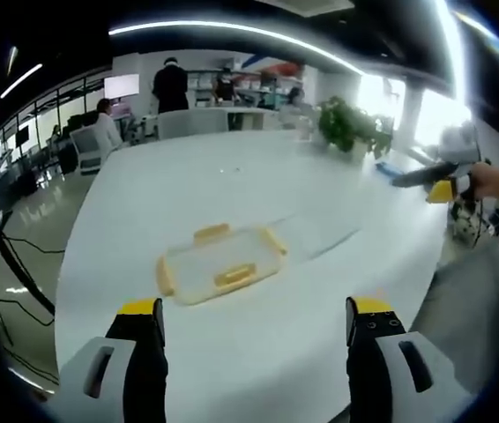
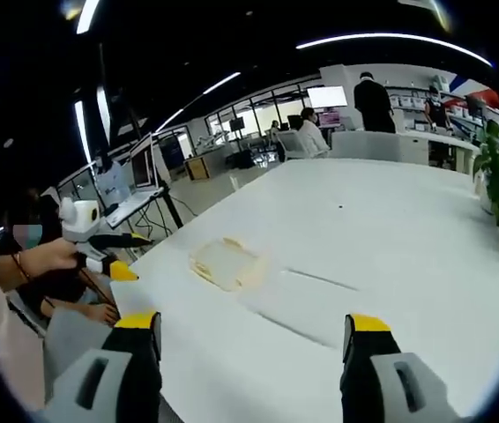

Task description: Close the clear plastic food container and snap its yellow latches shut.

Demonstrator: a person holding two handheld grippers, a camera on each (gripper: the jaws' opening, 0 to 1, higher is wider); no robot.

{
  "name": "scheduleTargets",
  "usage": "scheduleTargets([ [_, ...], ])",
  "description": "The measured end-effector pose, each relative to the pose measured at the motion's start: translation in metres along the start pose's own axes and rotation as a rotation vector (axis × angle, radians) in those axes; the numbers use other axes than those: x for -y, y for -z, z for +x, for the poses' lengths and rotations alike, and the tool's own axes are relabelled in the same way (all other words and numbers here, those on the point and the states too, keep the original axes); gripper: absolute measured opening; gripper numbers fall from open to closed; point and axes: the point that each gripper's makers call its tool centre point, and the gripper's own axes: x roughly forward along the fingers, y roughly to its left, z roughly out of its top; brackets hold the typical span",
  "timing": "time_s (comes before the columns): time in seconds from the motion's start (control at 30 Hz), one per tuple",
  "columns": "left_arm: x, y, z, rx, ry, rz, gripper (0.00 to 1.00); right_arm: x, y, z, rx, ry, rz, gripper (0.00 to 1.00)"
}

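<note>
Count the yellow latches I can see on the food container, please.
3 on the food container: far latch, near latch, left-end latch. The right end seems yellow too, possibly a fourth.

Clear plastic container [image 1: 220, 264] [image 2: 226, 263], yellow latches [image 1: 234, 276], lying flat on white table [image 1: 232, 185].

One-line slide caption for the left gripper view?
Open left gripper faces the yellow-latched clear container on the white table.

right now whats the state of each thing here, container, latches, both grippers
container: lying flat on the white table, lid on it, touched by neither gripper
latches: yellow, too small to tell if snapped
left gripper: open, empty, short of the container
right gripper: open, empty, short of the container
potted plant: upright at the table's far edge
</note>
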Motion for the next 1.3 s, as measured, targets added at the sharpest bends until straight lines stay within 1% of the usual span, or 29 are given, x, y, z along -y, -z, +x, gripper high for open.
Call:
scheduleTargets([
  [0.03,0.0,-0.001,0.002,-0.004,0.005,0.008,0.83,0.001,0.001,0.003,-0.019,0.002,-0.026,0.85],
  [0.1,0.0,-0.002,0.006,-0.01,0.013,0.022,0.83,-0.001,0.005,0.011,-0.077,-0.008,-0.107,0.85],
  [0.13,-0.001,-0.002,0.007,-0.012,0.017,0.028,0.83,-0.003,0.005,0.014,-0.087,-0.02,-0.117,0.85],
  [0.23,-0.003,-0.003,0.012,-0.022,0.024,0.047,0.83,-0.009,-0.003,0.027,-0.09,-0.053,-0.138,0.85],
  [0.33,-0.009,-0.002,0.016,-0.029,0.017,0.078,0.82,-0.011,-0.007,0.035,-0.099,-0.068,-0.158,0.85],
  [0.4,-0.012,0.002,0.019,-0.051,0.024,0.103,0.82,-0.012,-0.01,0.041,-0.107,-0.084,-0.177,0.85],
  [0.53,-0.017,0.005,0.023,-0.076,0.034,0.151,0.82,-0.016,-0.013,0.053,-0.138,-0.12,-0.23,0.85],
  [0.6,-0.02,0.006,0.024,-0.087,0.033,0.167,0.82,-0.017,-0.014,0.057,-0.147,-0.129,-0.241,0.85],
  [0.63,-0.023,0.006,0.025,-0.088,0.039,0.17,0.82,-0.018,-0.014,0.06,-0.159,-0.135,-0.262,0.85],
  [0.67,-0.024,0.005,0.025,-0.079,0.046,0.154,0.81,-0.018,-0.013,0.063,-0.172,-0.139,-0.288,0.85],
  [0.7,-0.024,0.002,0.027,-0.056,0.063,0.105,0.81,-0.017,-0.013,0.065,-0.182,-0.141,-0.301,0.85],
  [0.73,-0.027,0.001,0.026,-0.052,0.069,0.099,0.81,-0.017,-0.012,0.067,-0.19,-0.145,-0.315,0.85],
  [0.8,-0.036,0.002,0.026,-0.064,0.059,0.114,0.81,-0.017,-0.01,0.071,-0.213,-0.155,-0.352,0.84],
  [0.83,-0.04,0.002,0.026,-0.073,0.056,0.129,0.81,-0.02,-0.008,0.073,-0.23,-0.174,-0.382,0.84],
  [0.9,-0.046,-0.001,0.026,-0.068,0.06,0.119,0.81,-0.022,-0.005,0.076,-0.249,-0.197,-0.407,0.83],
  [0.97,-0.048,-0.004,0.027,-0.064,0.065,0.122,0.81,-0.022,-0.003,0.08,-0.264,-0.203,-0.415,0.83],
  [1.07,-0.052,-0.007,0.027,-0.08,0.071,0.172,0.8,-0.024,-0.002,0.085,-0.29,-0.231,-0.458,0.83],
  [1.17,-0.054,-0.01,0.03,-0.093,0.093,0.196,0.8,-0.025,-0.002,0.091,-0.303,-0.248,-0.47,0.83],
  [1.3,-0.055,-0.013,0.033,-0.127,0.123,0.261,0.81,-0.025,-0.003,0.097,-0.325,-0.271,-0.494,0.83],
])
